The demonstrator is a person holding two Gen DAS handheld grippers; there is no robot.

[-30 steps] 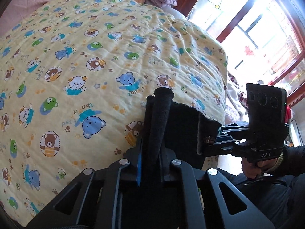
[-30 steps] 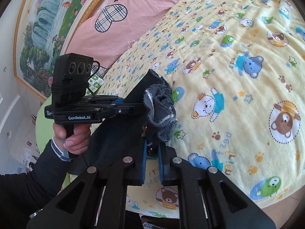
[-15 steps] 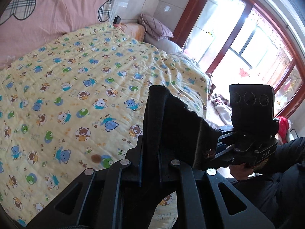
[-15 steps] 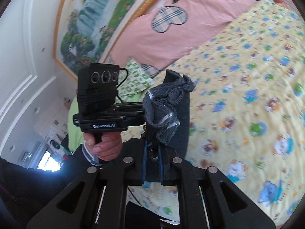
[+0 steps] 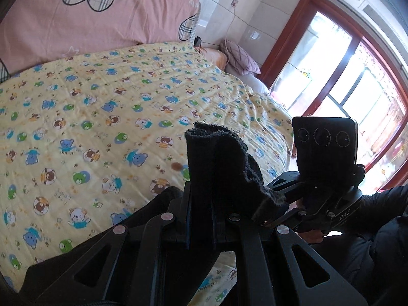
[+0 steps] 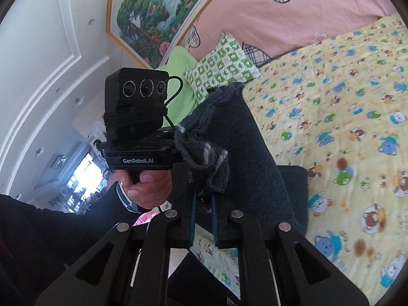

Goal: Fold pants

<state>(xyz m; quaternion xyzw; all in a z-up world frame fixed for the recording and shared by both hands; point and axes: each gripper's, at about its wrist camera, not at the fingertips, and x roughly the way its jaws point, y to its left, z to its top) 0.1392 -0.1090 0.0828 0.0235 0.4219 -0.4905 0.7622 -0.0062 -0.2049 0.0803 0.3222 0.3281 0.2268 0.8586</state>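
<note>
Both grippers are pinching one pair of dark pants (image 5: 219, 160) at an edge and holding it in the air above the bed's yellow bear-print quilt (image 5: 102, 117). The left gripper (image 5: 201, 199) is clamping a bunched hem between fingers pressed nearly together; the right gripper (image 6: 204, 193) is doing the same on a frayed grey-lined edge, with the cloth hanging down beside it toward the quilt.

Judgement on the step: the pants are being carried out over the bed for laying flat. To do it well, the two grips should be drawn apart until the held edge is taut and level, then lowered so the hanging cloth is touching down first and spreading without wrinkles. Releasing early would be letting the cloth slump in a heap.

Count: one pair of pants, two grippers, one quilt, one green-patterned pillow (image 6: 221, 63), one purple pillow (image 5: 239, 56), one pink headboard cover (image 5: 97, 15), one framed painting (image 6: 158, 12).
</note>
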